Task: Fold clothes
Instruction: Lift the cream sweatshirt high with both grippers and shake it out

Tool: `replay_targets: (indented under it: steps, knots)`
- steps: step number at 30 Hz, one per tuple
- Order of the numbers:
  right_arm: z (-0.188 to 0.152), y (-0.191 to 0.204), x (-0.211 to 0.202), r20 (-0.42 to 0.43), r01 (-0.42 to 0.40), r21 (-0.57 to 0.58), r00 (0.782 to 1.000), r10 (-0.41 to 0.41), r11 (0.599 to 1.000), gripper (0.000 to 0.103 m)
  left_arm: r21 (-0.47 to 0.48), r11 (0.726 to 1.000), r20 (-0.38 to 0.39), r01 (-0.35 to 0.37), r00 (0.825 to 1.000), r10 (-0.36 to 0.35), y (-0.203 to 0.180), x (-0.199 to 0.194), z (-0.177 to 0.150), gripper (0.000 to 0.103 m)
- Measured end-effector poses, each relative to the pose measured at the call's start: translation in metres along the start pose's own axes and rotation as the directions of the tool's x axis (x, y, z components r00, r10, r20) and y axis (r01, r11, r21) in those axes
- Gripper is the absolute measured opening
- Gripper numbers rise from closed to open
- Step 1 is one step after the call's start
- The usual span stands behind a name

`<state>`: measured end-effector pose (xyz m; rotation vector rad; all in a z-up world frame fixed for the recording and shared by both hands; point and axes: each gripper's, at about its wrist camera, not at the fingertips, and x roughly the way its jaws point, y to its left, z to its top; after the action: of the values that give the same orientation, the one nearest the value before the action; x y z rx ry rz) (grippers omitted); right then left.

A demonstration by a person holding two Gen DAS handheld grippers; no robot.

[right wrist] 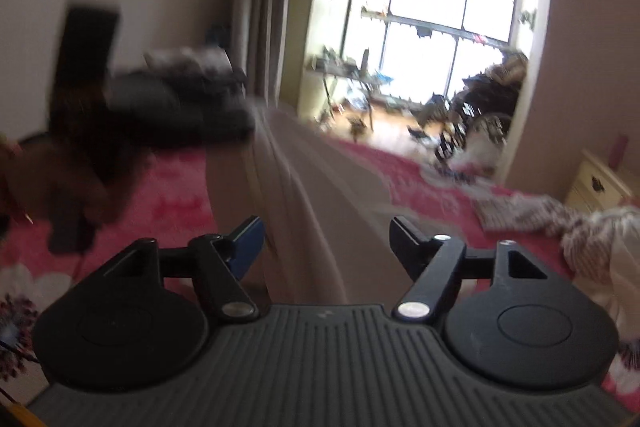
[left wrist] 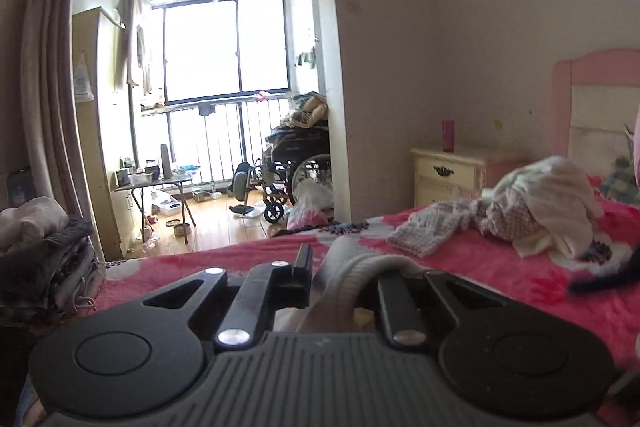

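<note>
Left tongs [left wrist: 340, 275] pinch beige garment's [right wrist: 296, 187] ribbed edge; right tongs [right wrist: 326, 237] gape wide over it.

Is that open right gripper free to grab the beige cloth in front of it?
Probably yes. The right gripper stands open with the beige cloth running between its fingers, nothing in the way. The left gripper already pinches the cloth's ribbed edge.

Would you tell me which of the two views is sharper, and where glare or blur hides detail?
Left wrist view: sharp; the window is blown out white, and the beige garment is crisp. Right wrist view: motion-blurred throughout, the clothes pile smeared, the window glaring.
</note>
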<state>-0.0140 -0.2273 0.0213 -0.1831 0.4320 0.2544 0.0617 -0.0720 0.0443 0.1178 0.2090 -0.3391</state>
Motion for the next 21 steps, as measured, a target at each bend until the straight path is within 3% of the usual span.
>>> replay_targets:
  steps: [4, 11, 14, 21]
  knots:
    - [-0.009, 0.022, 0.048, -0.067, 0.088, 0.021, 0.994, -0.086, 0.996, 0.071, -0.044, 0.999, 0.023, -0.012, 1.0, 0.013, -0.003, -0.011, 0.009, 0.01]
    - [0.014, 0.04, 0.05, 0.082, 0.189, 0.068, 0.978, -0.194, 0.98, 0.072, -0.114, 0.993, 0.039, -0.019, 0.999, 0.023, 0.003, -0.02, 0.014, 0.008]
    - [0.015, 0.044, 0.058, 0.103, 0.239, 0.042, 0.965, -0.242, 0.97, 0.077, -0.173, 0.985, 0.049, 0.004, 0.999, 0.005, 0.011, -0.022, 0.015, 0.008]
    - [-0.021, 0.028, 0.089, -0.022, 0.372, -0.047, 0.928, -0.373, 0.927, 0.077, -0.267, 0.963, 0.073, -0.029, 0.996, 0.051, 0.039, -0.034, 0.021, 0.007]
